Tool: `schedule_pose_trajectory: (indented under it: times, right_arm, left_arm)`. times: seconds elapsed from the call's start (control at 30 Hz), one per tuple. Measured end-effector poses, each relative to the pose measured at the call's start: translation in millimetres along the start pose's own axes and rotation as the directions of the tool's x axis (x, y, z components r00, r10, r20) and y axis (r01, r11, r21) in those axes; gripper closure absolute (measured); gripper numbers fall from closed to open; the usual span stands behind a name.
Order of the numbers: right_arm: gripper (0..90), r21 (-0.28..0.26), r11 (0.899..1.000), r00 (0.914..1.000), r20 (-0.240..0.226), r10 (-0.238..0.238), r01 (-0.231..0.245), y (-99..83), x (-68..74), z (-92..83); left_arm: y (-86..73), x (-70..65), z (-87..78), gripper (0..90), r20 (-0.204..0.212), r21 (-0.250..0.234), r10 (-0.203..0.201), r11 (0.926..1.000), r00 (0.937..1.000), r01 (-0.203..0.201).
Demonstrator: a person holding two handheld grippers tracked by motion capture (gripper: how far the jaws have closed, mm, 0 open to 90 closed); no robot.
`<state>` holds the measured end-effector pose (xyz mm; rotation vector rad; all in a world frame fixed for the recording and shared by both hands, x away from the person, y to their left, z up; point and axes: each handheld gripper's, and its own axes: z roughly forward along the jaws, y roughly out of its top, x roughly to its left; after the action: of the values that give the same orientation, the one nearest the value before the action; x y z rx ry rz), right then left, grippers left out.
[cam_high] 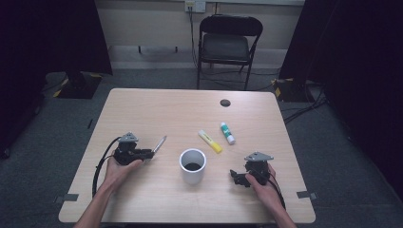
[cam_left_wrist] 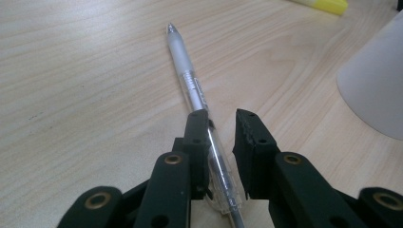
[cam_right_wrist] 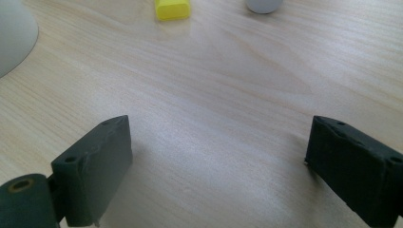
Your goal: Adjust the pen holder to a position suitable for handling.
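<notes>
The pen (cam_left_wrist: pixel 190 88), clear-barrelled with a frosted grip, lies on the surface (cam_high: pixel 157 107) toward its left side, tip pointing off toward the far edge and a little rightward. Its rear half sits between the jaws of the left claw (cam_left_wrist: pixel 222 118). One jaw touches the barrel; on the other side a gap shows, so the claw is barely parted around the pen and not pinching it. The pen rests on the wood, not lifted.

Just to the right of the pen, near the middle of the surface, stands a white cup (cam_high: pixel 192 165), open and upright. Beyond it, toward the far edge, lie a yellow highlighter (cam_high: pixel 210 141) and a white glue stick (cam_high: pixel 227 133) with a green cap, side by side but apart. The right claw (cam_right_wrist: pixel 216 142) waits near the front right corner with its jaws spread wide over bare wood and nothing between them.

The risk, as I see it, is in the loose hold: if the left hand rises now, the round, slick barrel could roll or slide out and skitter across the wood. The jaws also sit near the pen's rear, so even when closed the long front end may droop or swing. Swung carelessly to the right, the tip could knock the cup.
</notes>
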<state>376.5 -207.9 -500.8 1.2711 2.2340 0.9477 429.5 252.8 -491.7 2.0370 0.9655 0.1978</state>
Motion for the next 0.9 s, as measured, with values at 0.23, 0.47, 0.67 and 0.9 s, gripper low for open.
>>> schedule_pose_trajectory:
  times: [0.23, 0.47, 0.67, 0.9]
  right_arm:
    - [7.3, 0.0, 1.0, 1.0, 0.0, 0.0, 0.0, 0.0, 0.0, 0.0]
    - [7.3, 0.0, 1.0, 1.0, 0.0, 0.0, 0.0, 0.0, 0.0, 0.0]
    - [7.3, 0.0, 1.0, 1.0, 0.0, 0.0, 0.0, 0.0, 0.0, 0.0]
    - [7.3, 0.0, 1.0, 1.0, 0.0, -0.001, 0.001, 0.0, 0.0, 0.0]
  left_arm:
    - [1.2, -5.1, 2.5, 73.5, -0.003, 0.005, 0.032, 0.9995, 0.9995, -0.032]
    - [4.1, -16.5, 7.4, 70.9, 0.015, 0.022, 0.075, 0.9969, 0.997, -0.076]
    - [5.1, -21.5, 8.9, 69.9, 0.012, 0.028, 0.097, 0.9948, 0.9952, -0.097]
    - [4.9, -27.5, 6.3, 72.5, 0.006, 0.059, 0.116, 0.9915, 0.9932, -0.116]
